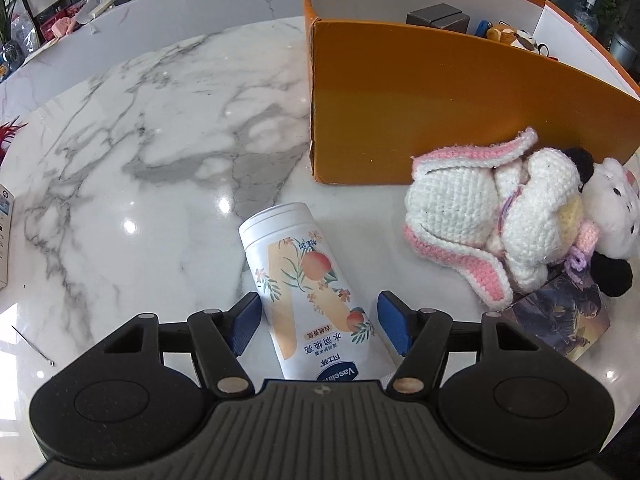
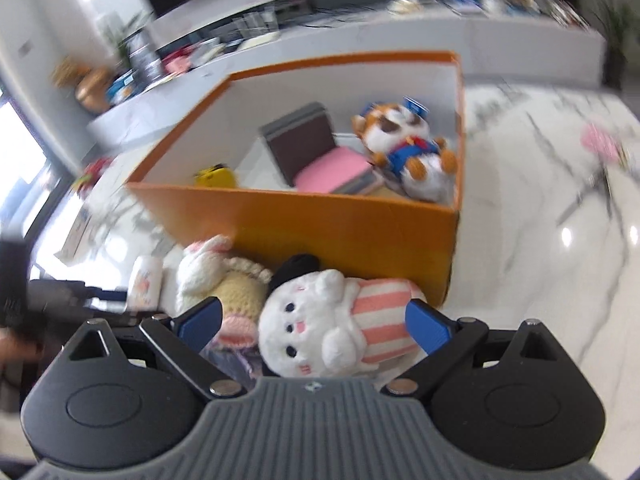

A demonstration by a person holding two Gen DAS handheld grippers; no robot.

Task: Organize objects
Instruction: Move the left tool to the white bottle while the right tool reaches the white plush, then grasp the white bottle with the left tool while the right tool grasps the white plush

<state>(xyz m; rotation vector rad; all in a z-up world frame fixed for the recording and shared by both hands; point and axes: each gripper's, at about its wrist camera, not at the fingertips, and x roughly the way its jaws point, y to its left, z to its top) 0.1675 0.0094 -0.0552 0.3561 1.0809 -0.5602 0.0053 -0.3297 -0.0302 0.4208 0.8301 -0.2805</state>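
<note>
The left tongs [image 1: 320, 322] stand open over the marble tabletop [image 1: 160, 140], a white lotion bottle [image 1: 310, 292] lying between their blue pads; the pad on the left looks to touch it, the other stands clear. To their right lies a crocheted bunny [image 1: 476, 208], with the orange box [image 1: 440, 120] beyond. The right tongs [image 2: 316, 320] are open around a white plush in a striped shirt [image 2: 336, 320], not pressing it. Ahead, the box holds other toys.
</note>
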